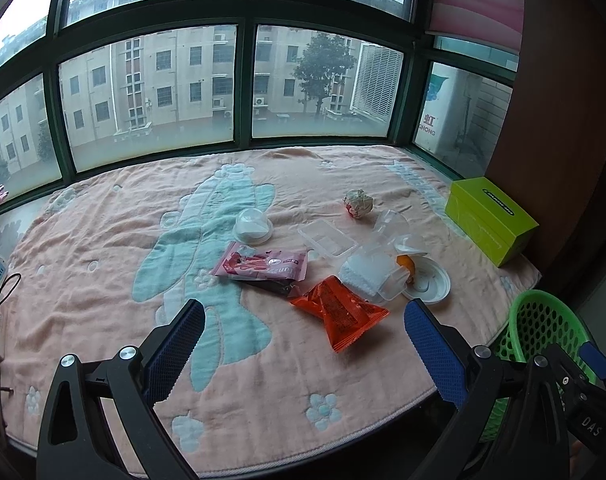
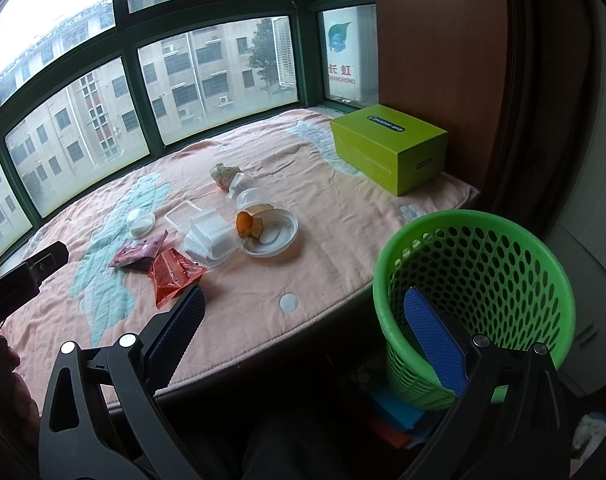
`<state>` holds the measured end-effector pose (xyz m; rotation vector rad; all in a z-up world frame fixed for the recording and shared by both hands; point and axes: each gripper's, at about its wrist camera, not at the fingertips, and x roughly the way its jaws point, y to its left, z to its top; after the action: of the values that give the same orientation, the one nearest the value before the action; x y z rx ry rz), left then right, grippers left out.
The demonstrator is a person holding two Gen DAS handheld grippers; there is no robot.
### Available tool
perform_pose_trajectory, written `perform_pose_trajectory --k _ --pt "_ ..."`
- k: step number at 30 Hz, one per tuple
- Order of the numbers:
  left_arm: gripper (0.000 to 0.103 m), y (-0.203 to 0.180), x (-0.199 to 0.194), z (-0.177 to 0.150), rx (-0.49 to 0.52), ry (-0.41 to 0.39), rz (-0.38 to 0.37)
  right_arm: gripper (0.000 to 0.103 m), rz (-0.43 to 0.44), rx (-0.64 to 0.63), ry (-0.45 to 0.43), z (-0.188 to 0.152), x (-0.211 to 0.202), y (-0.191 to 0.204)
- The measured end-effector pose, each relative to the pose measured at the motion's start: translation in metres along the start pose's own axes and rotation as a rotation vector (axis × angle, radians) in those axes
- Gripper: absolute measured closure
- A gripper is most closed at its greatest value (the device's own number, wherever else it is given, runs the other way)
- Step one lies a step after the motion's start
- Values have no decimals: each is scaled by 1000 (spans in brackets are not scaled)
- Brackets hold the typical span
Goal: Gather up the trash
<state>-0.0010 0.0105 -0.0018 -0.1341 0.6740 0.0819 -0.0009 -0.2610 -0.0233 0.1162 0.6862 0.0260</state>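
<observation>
A wide bay window (image 1: 239, 84) with dark green frames curves behind the bed-like platform, which is covered by a pink blanket (image 1: 103, 280) with a pale blue cartoon figure. Grey daylight comes through the window; beige apartment blocks and a tree stand outside. A brown wooden panel (image 2: 439, 40) rises right of the window.

Lime box (image 2: 387, 146) on pink blanket (image 1: 103, 264)
</observation>
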Motion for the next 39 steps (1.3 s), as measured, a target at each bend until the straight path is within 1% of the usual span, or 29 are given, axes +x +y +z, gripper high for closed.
perform_pose_trajectory --k 11,21,32,39 --pt "6 3 4 2 -1 4 5 5 6 -6 7 -2 10 1" --pt "6 15 24 14 2 17 31 5 23 -21 21 10 26 7" --pt "6 34 47 41 -16 27 87 5 50 -62 56 26 60 25" --pt "6 50 65 50 -47 57 111 5 86 -82 87 33 84 38"
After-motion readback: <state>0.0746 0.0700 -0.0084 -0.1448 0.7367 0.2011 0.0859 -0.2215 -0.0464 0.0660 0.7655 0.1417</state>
